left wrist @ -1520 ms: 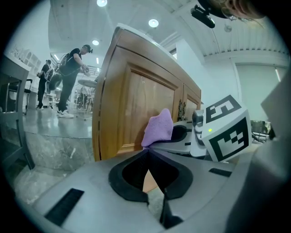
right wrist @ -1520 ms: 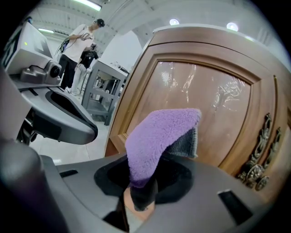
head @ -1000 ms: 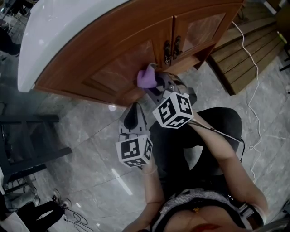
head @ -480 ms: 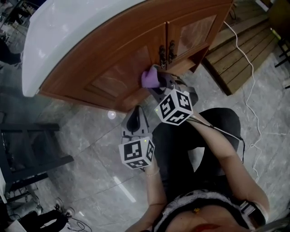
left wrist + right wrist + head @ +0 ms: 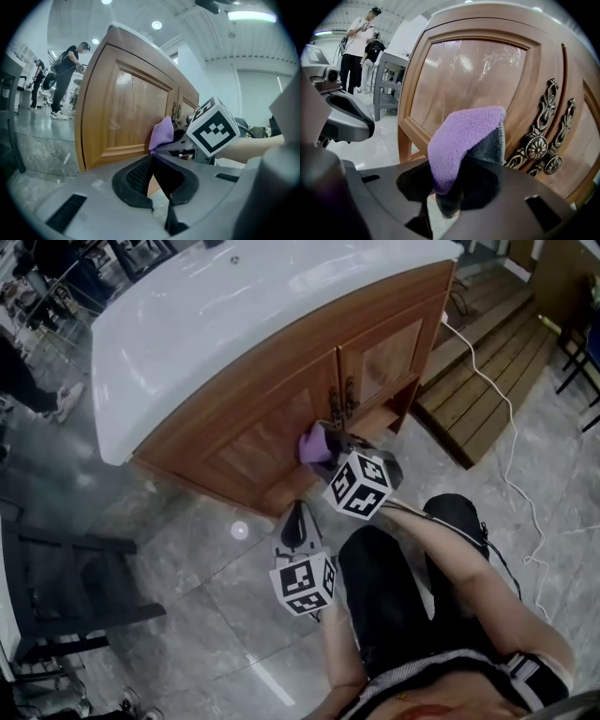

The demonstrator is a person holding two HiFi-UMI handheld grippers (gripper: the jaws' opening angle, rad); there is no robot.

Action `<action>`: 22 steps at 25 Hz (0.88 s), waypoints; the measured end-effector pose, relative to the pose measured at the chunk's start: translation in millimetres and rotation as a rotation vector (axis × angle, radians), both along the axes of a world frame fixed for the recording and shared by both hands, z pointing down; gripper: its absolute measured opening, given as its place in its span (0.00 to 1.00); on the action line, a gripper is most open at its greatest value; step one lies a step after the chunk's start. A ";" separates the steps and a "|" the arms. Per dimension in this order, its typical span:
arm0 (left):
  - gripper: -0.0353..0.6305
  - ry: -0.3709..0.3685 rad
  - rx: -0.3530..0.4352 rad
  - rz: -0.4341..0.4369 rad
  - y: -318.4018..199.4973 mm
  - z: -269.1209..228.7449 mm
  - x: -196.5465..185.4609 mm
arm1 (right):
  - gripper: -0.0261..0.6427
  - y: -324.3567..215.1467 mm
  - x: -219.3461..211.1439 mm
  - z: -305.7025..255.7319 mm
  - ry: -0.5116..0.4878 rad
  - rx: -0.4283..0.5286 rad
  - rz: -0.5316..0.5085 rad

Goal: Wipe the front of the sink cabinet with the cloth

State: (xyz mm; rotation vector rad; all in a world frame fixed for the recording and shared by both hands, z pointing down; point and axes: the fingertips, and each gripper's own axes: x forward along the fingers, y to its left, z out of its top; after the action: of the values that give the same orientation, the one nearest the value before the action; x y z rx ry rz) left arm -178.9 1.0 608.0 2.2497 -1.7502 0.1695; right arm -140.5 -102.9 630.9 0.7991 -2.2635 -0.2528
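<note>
The cloth [image 5: 315, 442] has slid lower on the sink cabinet [image 5: 246, 441], to its left door's inner edge below the handles [image 5: 536, 147]; the right gripper [image 5: 449, 190] clamps it, mid-wipe; the left gripper [image 5: 152, 180] hangs closed, empty; next, probably a pressed sweep toward the door's outer edge.

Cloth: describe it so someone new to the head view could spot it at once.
Find the wooden cabinet under the white sink top, then the two ornate knobs where its doors meet. Just beside them, at the left door, the cloth is clamped in the right hand-held gripper. It is the only purple, fuzzy thing among brown wood and grey floor.
</note>
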 end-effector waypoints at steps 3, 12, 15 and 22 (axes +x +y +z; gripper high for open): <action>0.05 -0.012 -0.014 -0.012 -5.3 4.5 9.3 | 0.29 0.7 0.0 -1.9 -0.024 0.021 -0.039; 0.05 -0.105 0.009 -0.116 -16.7 -22.1 57.0 | 0.29 33.4 49.8 -53.0 -0.208 0.019 -0.191; 0.05 -0.069 0.039 -0.179 -21.5 -41.2 76.2 | 0.29 32.2 79.5 -68.6 -0.246 0.009 -0.239; 0.05 -0.077 0.118 -0.221 -31.8 -103.0 123.9 | 0.29 14.9 131.4 -128.0 -0.356 0.019 -0.288</action>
State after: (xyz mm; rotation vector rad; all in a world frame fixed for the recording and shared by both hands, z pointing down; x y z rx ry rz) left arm -55.1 -30.8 505.1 2.1324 -2.0850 0.1100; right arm -9.1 -88.0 502.9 0.5575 -2.7188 -0.2833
